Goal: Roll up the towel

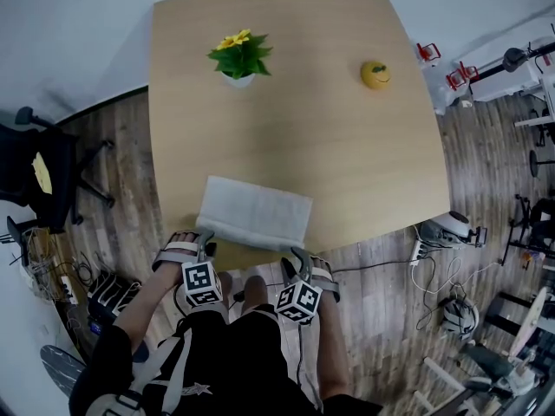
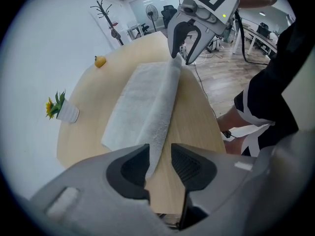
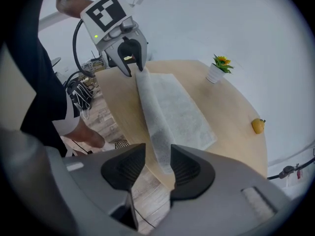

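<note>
Pale wood makes up the worktop (image 1: 347, 146), which is seen from above with rounded corners and is set over a floor (image 1: 130, 206) of grey-brown planks. A white towel (image 1: 256, 212) is laid flat at the near edge of the worktop, and its near long side is turned up into a thick roll running along that edge. The left tongs (image 2: 160, 154) are placed at one end of the roll and the right tongs (image 3: 157, 154) at the other. Both pairs are held released, jaws parted, with an end of the roll lying in each gap and not pinched by the pads. Well apart from the towel, at the far side, a small potted plant (image 1: 240, 57) with yellow flowers and a yellow fruit (image 1: 375, 74) are set. A dark office chair (image 1: 43, 176) is seen on the floor at the left and cables (image 1: 434, 276) at the right. A pale wall (image 3: 206, 18) is shown beyond the worktop, and a standing fan (image 2: 150, 14) far off in the left gripper view.
</note>
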{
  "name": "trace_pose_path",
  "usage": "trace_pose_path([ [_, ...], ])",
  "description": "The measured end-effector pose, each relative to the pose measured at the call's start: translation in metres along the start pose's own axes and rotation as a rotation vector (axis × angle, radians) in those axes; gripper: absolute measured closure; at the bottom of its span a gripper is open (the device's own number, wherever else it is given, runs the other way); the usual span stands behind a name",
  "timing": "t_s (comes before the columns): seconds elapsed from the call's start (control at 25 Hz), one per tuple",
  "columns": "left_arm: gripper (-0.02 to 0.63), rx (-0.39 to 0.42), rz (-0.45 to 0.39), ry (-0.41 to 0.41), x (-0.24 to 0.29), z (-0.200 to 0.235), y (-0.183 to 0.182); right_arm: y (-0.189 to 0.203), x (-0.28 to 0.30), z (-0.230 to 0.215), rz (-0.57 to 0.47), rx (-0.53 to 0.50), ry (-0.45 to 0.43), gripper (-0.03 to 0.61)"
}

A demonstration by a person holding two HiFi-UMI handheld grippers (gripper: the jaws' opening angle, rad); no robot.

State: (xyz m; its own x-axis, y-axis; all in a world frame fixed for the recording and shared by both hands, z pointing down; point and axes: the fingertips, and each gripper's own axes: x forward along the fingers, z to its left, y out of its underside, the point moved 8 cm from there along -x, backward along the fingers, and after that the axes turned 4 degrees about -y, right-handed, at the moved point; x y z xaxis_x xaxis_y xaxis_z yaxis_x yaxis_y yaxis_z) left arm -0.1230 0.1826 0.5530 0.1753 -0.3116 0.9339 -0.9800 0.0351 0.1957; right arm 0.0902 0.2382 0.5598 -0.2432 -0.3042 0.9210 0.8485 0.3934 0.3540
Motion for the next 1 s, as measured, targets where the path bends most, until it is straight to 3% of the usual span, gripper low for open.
trace_pose_path([
  [0.52, 0.465, 0.008, 0.002, 0.026, 0.022, 0.005, 0.003, 0.001, 0.019, -0.007, 0.015, -0.003, 0.005, 0.426],
  [1.0, 0.520, 0.014, -0.017, 0.011, 0.028, 0.012, 0.001, 0.000, 0.023, -0.013, 0.014, -0.010, 0.035, 0.456],
])
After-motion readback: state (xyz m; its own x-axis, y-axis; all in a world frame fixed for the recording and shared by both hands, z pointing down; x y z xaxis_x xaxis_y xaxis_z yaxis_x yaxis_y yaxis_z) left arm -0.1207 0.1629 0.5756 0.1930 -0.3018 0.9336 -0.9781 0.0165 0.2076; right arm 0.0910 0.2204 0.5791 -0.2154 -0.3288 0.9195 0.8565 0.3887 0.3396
